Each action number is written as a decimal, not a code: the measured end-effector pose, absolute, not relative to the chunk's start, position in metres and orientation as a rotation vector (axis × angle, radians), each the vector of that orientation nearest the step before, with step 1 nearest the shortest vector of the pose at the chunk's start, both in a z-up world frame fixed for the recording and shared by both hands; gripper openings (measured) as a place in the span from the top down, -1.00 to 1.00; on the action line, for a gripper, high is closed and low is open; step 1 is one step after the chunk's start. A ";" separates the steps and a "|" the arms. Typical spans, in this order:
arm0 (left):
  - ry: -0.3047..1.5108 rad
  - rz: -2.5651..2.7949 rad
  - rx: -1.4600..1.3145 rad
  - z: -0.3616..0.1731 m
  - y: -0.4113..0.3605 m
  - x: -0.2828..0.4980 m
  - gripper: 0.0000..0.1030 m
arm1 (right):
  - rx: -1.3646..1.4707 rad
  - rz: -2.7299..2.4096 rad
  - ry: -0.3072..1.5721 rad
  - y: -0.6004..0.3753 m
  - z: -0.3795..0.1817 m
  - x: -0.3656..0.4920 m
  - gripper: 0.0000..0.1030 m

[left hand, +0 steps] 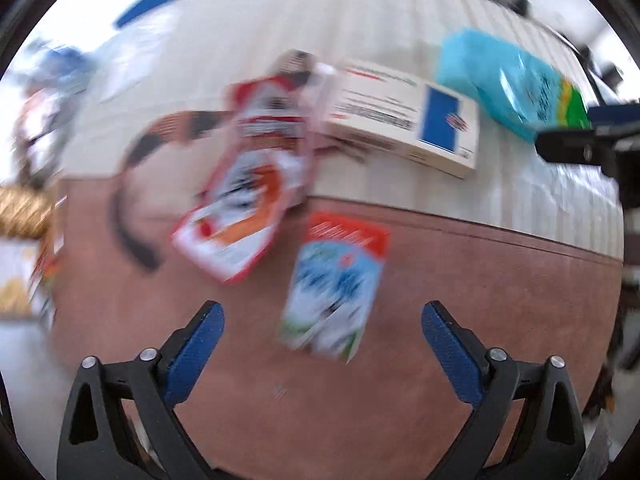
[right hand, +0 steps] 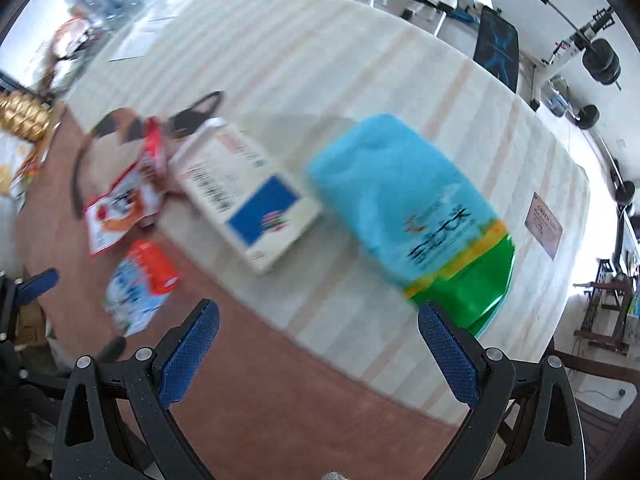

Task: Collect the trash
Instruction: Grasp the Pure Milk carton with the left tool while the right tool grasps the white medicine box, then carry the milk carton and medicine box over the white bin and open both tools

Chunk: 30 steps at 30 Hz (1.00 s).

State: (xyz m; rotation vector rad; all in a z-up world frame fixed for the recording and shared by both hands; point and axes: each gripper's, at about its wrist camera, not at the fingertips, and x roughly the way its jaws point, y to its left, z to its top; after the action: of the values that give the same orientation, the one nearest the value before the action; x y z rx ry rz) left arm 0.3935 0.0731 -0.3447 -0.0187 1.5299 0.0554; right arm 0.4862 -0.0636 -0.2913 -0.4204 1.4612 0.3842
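Both views are motion-blurred. Trash lies on the table: a small blue-white-red packet [left hand: 334,286] [right hand: 140,284], a red-white pouch [left hand: 244,196] [right hand: 120,208], a cream box with a blue patch [left hand: 404,118] [right hand: 246,192] and a blue-green plastic bag [left hand: 516,84] [right hand: 416,216]. My left gripper [left hand: 322,322] is open and empty, just short of the small packet. My right gripper [right hand: 318,318] is open and empty, its right finger close to the bag's green end. The left gripper's blue fingertip [right hand: 38,282] shows at the left edge of the right wrist view.
The table has a brown near strip [left hand: 460,300] and a cream striped cloth [right hand: 360,60]. A dark curved band [left hand: 132,216] lies left of the pouch. A gold object [right hand: 22,116] and clutter sit far left. A small card [right hand: 544,226] lies right. Gym gear stands beyond the table.
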 end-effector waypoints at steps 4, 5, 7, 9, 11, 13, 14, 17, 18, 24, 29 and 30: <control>1.606 0.000 -0.002 -0.375 0.068 0.415 -0.15 | -0.432 0.381 1.496 -0.072 -0.306 0.512 -0.96; 1.612 0.000 -0.005 -0.377 0.069 0.417 0.02 | -0.436 0.385 1.498 -0.073 -0.308 0.512 -0.96; 1.612 -0.004 -0.041 -0.378 0.075 0.417 0.03 | -0.447 0.407 1.506 -0.069 -0.311 0.518 -0.96; 1.612 0.039 -0.091 -0.376 0.087 0.411 0.03 | -0.472 0.455 1.503 -0.056 -0.314 0.521 -0.96; 1.606 0.127 -0.163 -0.372 0.102 0.397 0.03 | -0.510 0.495 1.494 -0.040 -0.317 0.523 -0.96; 1.607 0.250 -0.274 -0.372 0.122 0.374 0.03 | -0.562 0.552 1.484 -0.018 -0.323 0.523 -0.96; 1.606 0.289 -0.310 -0.372 0.127 0.366 0.04 | -0.598 0.583 1.482 -0.004 -0.328 0.521 -0.96; 1.592 0.439 -0.472 -0.376 0.149 0.337 0.03 | -0.734 0.630 1.465 0.033 -0.348 0.519 -0.96; 1.585 0.469 -0.507 -0.379 0.154 0.332 0.03 | -0.785 0.640 1.451 0.043 -0.355 0.518 -0.96; 1.583 0.467 -0.506 -0.383 0.159 0.334 0.02 | -0.848 0.633 1.484 0.065 -0.383 0.517 -0.63; 1.583 0.476 -0.492 -0.384 0.157 0.351 0.02 | -0.570 0.536 1.726 0.030 -0.380 0.505 -0.62; 1.580 0.475 -0.488 -0.384 0.153 0.351 0.02 | -0.503 0.506 1.775 0.020 -0.381 0.499 -0.63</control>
State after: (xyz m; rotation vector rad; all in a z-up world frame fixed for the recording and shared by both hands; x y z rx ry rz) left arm 0.3513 0.1531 -0.3843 -0.4885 1.5800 0.4750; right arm 0.4989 0.0197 -0.3808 -0.5034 1.7750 0.5064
